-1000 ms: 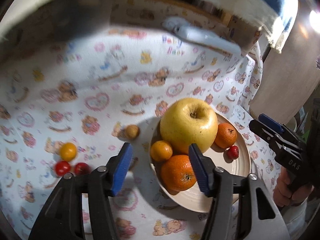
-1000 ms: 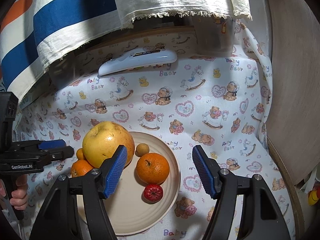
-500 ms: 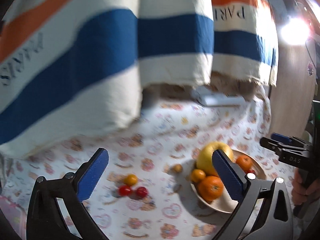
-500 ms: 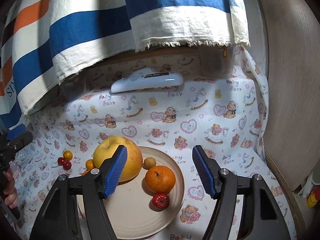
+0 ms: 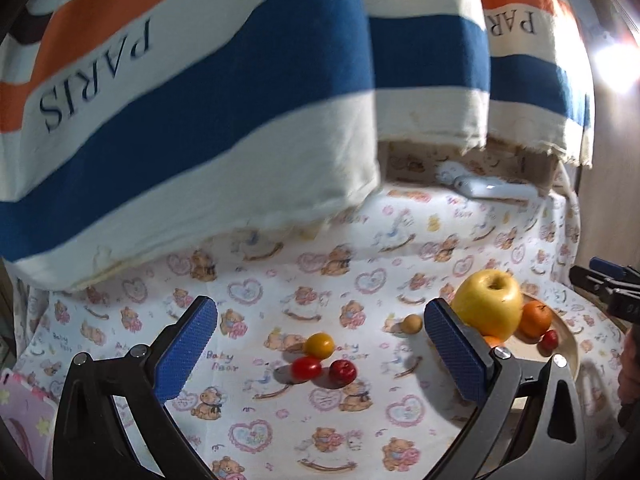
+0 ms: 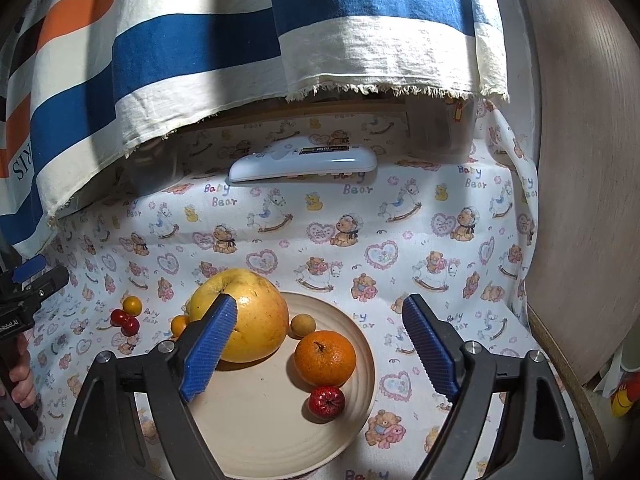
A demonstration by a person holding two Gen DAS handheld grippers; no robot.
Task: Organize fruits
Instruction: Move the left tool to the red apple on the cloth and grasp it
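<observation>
A cream plate (image 6: pixel 280 432) holds a big yellow apple (image 6: pixel 244 316), an orange (image 6: pixel 325 357) and a small red fruit (image 6: pixel 326 402). A small brown fruit (image 6: pixel 302 325) sits by its far rim; a small orange fruit (image 6: pixel 179 324) shows left of the apple. My right gripper (image 6: pixel 320 352) is open above the plate, empty. In the left wrist view, a yellow tomato (image 5: pixel 319 345) and two red ones (image 5: pixel 306 368) (image 5: pixel 343 371) lie on the cloth, with the brown fruit (image 5: pixel 412 323), apple (image 5: pixel 489 306) and plate (image 5: pixel 568 354) at right. My left gripper (image 5: pixel 320 352) is open above the tomatoes, empty.
A white remote (image 6: pixel 303 166) lies at the back of the bear-print cloth (image 6: pixel 400 240). A striped towel (image 6: pixel 200 40) hangs over the back. A wooden panel (image 6: pixel 580 160) stands to the right. A pink item (image 5: pixel 20 428) sits at the lower left.
My left gripper has pulled back and up from the plate, opened wider, and now faces the three tomatoes. My right gripper has drawn back slightly; the fruits have not moved.
</observation>
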